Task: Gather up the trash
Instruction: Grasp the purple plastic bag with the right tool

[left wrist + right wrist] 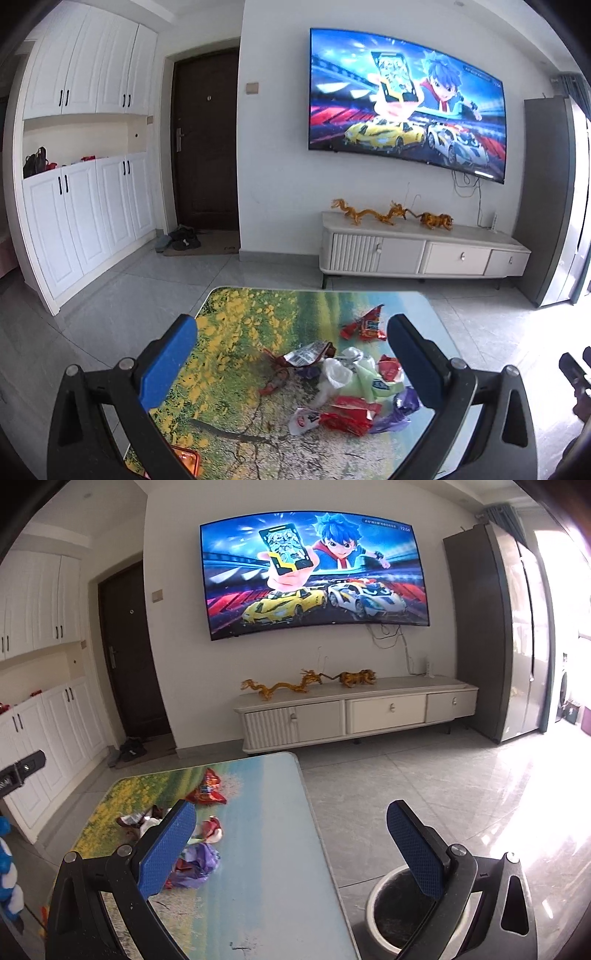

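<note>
Two grippers, jaws spread, nothing held.
Left gripper (291, 356) hovers above wrapper pile (351, 387) on counter (236, 332); right gripper (291, 834) hangs between counter edge and trash bin (402, 904) on floor.

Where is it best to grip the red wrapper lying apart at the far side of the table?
Probably grip the red wrapper by its raised, pointed upper corner, coming from above with the left gripper. That crumpled corner stands off the table, while the rest lies flat.
</note>
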The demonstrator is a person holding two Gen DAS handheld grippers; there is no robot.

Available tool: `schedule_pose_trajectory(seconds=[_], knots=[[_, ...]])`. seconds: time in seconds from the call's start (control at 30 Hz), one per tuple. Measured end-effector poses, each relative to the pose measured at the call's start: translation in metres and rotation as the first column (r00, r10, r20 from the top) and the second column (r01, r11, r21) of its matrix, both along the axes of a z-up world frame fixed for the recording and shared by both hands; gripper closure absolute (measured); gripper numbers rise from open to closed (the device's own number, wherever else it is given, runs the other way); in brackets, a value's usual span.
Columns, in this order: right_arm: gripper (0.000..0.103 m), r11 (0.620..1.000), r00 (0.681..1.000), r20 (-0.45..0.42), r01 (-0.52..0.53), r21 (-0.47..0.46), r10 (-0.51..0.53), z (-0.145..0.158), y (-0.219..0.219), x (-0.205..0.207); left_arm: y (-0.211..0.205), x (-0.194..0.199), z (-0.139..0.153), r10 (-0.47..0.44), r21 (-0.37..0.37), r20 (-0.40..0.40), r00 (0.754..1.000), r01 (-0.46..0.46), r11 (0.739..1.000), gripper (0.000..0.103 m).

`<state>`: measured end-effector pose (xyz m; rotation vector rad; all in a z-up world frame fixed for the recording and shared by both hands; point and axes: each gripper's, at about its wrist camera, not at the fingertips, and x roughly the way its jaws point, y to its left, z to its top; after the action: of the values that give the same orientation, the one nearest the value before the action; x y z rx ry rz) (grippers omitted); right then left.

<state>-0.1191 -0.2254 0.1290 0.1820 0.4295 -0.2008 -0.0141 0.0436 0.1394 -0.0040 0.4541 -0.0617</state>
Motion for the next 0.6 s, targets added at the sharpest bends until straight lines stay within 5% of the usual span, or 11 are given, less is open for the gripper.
schedule_pose_trajectory(seconds=[0.17, 0.43, 0.6], knots=[[0.001, 0.99, 0.991, -0.057, -0.121, 0.071, 0.125, -0.025, 0.004, 0.025, 0.007, 0.021, -0.039, -0.015, -0.007, -0.099, 0.995, 0.015, 1.0, 0.0], [0.038, 0.932, 0.914, -0.211, -0.308, 0.192, 0.345, -0.094, 0.03, 0.092, -0.005, 0.041, -0.123, -0.121, -0.028, -0.283, 0.951, 0.118, 0.993, 0.016], [0.047, 0.885, 0.852, -0.271, -0.38, 0.27, 0.448, -0.13, 0.047, 0.136, -0.014, 0.048, -0.15, -0.17, -0.019, -0.326, 0.93, 0.173, 0.985, 0.017]])
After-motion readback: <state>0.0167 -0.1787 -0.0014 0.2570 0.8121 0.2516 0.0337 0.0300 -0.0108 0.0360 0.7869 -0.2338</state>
